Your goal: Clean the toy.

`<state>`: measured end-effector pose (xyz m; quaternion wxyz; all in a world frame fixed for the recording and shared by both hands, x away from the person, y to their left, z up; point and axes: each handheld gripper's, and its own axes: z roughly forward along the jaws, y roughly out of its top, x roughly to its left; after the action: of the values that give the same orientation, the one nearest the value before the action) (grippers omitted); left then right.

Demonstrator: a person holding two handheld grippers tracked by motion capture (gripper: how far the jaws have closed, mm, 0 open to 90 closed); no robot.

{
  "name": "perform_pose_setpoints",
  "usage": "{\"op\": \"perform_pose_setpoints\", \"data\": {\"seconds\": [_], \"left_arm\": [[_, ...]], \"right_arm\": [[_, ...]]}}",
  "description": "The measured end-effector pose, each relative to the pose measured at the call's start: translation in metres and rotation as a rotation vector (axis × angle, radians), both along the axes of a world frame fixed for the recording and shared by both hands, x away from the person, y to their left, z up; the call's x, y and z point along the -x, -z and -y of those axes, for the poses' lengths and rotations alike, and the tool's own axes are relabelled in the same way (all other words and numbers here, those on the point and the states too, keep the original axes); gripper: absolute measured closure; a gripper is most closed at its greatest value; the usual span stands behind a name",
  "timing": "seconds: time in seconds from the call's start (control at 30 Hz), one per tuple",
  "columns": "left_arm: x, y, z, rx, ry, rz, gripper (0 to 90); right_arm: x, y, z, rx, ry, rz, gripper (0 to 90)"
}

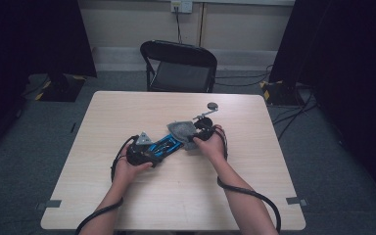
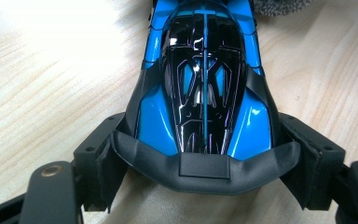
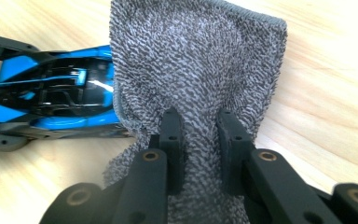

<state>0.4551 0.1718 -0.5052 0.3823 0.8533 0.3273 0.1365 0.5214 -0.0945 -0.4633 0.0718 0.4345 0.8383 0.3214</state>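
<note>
The table [image 1: 176, 196] has a pale wood top with rounded corners, and it stands on a grey carpet floor. Behind the table, at its far side, there is a black folding chair [image 1: 178, 66], and behind the chair a light wall with a socket. Dark curtains hang at both sides of the room. On the table, beyond the car, lies a small metal tool with a round end [image 1: 208, 110].

The blue and black toy car [image 1: 164, 145] lies near the middle of the table, its length going diagonally. The left hand [image 1: 127, 169] comes from the near edge of the table and rests just beside the car. The left gripper [image 2: 205, 168] clamps the car's black end piece between its two jaws, one jaw on each side.

The right hand [image 1: 214, 144] is at the other side of the car, with the forearm lying across the table. The right gripper [image 3: 200, 135] is pinched tight on a grey terry cloth [image 3: 196, 60], which is bunched between the jaws. The cloth spreads over the far end of the car and touches it.
</note>
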Motion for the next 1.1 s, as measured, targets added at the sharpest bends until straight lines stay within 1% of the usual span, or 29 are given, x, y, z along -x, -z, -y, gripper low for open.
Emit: {"op": "perform_pose_setpoints", "data": {"seconds": [0.07,0.17,0.27,0.3,0.43,0.53,0.6,0.63,0.83,0.97,1.1], "left_arm": [[0.0,0.0,0.0,0.001,-0.002,0.001,24.3],[0.0,0.0,0.0,-0.001,0.001,0.001,24.3],[0.0,0.0,0.0,0.001,-0.001,0.001,24.3],[0.0,0.0,0.0,-0.002,-0.002,0.004,24.3],[0.0,0.0,0.0,0.001,-0.003,0.001,24.3],[0.0,0.0,0.0,0.002,-0.003,0.001,24.3],[0.0,0.0,0.0,-0.003,-0.001,0.003,24.3],[0.0,0.0,0.0,0.001,-0.003,0.002,24.3],[0.0,0.0,0.0,0.003,-0.003,-0.001,24.3],[0.0,0.0,0.0,0.003,-0.003,-0.001,24.2],[0.0,0.0,0.0,0.001,-0.002,0.0,24.3]], "right_arm": [[-0.001,0.0,0.004,0.0,0.014,-0.001,75.1],[-0.001,0.0,0.012,-0.018,0.029,-0.003,75.2],[0.0,-0.002,0.019,-0.011,0.041,0.005,75.2],[0.0,-0.003,0.022,-0.015,0.048,0.01,75.1],[0.002,-0.007,0.03,-0.024,0.055,0.021,75.2],[0.005,-0.012,0.033,-0.03,0.046,0.035,75.2],[0.009,-0.017,0.033,-0.036,0.037,0.043,75.1],[0.011,-0.019,0.033,-0.038,0.034,0.056,75.1],[0.022,-0.027,0.029,-0.059,0.007,0.071,75.1],[0.03,-0.032,0.021,-0.071,-0.028,0.088,75.1],[0.039,-0.034,0.01,-0.077,-0.067,0.09,75.0]]}}
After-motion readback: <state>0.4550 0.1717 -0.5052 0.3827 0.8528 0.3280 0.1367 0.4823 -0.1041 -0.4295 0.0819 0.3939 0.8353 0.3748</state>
